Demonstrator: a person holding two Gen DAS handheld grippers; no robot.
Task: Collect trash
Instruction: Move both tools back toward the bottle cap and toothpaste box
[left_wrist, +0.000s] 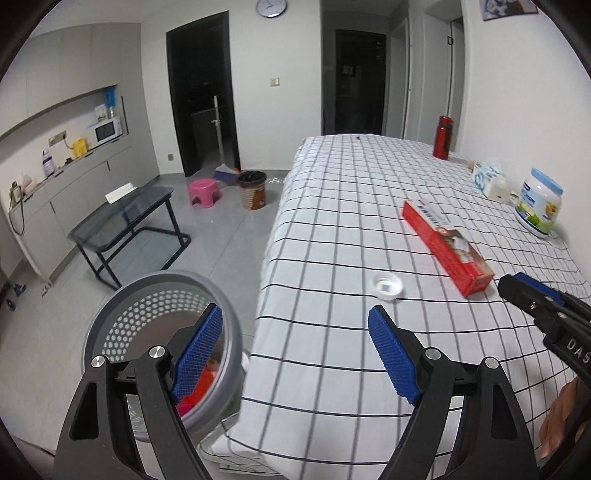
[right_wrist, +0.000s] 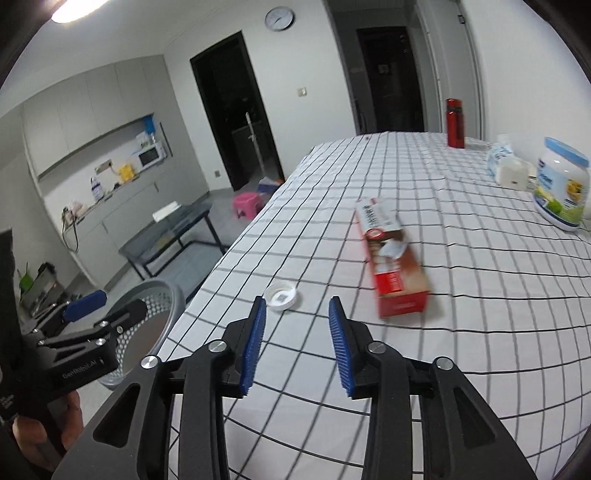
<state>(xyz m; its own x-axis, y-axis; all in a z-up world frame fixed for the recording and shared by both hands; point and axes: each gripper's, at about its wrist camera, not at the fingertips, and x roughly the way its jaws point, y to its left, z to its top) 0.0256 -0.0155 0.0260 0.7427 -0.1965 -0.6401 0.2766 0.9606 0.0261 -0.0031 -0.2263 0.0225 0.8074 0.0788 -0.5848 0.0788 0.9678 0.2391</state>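
Note:
A white bottle cap (left_wrist: 387, 286) lies open side up on the checked tablecloth (left_wrist: 332, 206) near the table's left edge; it also shows in the right wrist view (right_wrist: 280, 294). A long red box (left_wrist: 445, 245) lies beyond it, also in the right wrist view (right_wrist: 393, 262). A grey perforated bin (left_wrist: 162, 314) with red trash inside stands on the floor beside the table, also in the right wrist view (right_wrist: 147, 317). My left gripper (left_wrist: 295, 339) is open and empty, over the table edge and the bin. My right gripper (right_wrist: 297, 325) is open and empty, just short of the cap.
A red flask (left_wrist: 443, 137), tissue pack (left_wrist: 487, 175) and a large white jar (left_wrist: 540, 202) stand along the table's far right side by the wall. On the floor are a glass side table (left_wrist: 125, 218), a pink stool (left_wrist: 203, 192) and a brown bin (left_wrist: 252, 189).

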